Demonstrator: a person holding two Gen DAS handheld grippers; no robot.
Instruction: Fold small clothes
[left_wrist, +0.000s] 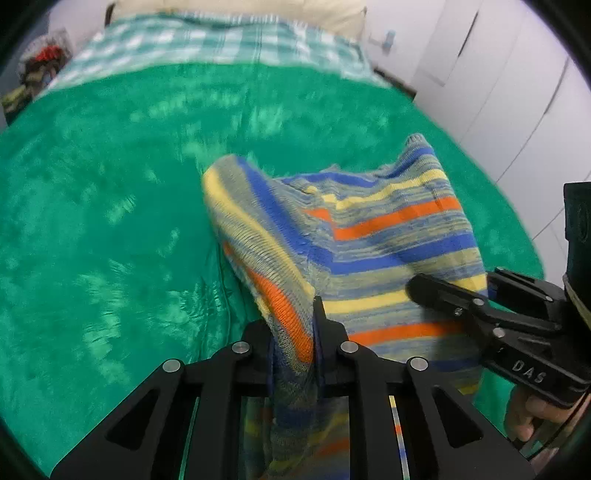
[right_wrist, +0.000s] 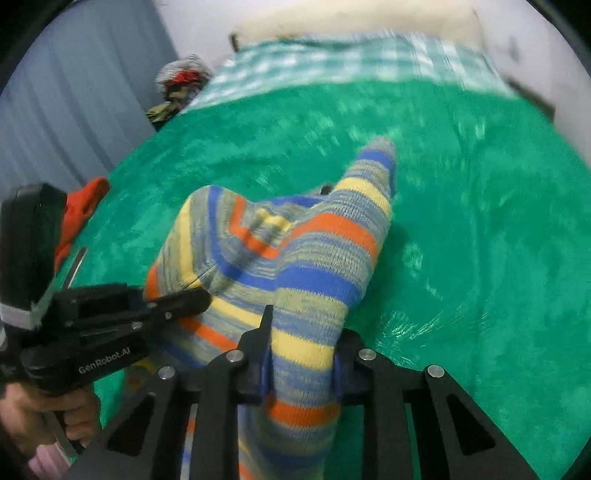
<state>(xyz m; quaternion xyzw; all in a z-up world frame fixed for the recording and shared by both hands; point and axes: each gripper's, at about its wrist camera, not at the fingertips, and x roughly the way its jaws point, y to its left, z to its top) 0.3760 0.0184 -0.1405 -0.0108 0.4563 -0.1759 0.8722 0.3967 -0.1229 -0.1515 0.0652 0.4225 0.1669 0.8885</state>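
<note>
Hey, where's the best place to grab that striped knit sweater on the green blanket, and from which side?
Take the striped sweater by the near edge, one corner per gripper, coming from the near side of the green blanket. The left gripper and right gripper already pinch that edge, so the body hangs forward, likely ready to fold.

Each camera sits on its own gripper and looks forward and steeply down along the fingers, close over the green blanket (left_wrist: 110, 229). The left wrist view faces the far checked sheet (left_wrist: 221, 44), with the right gripper (left_wrist: 417, 291) near its right edge. The right wrist view shows the left gripper (right_wrist: 199, 299) at its left. Both share the striped knitted garment (left_wrist: 388, 229), blanket and sheet.
</note>
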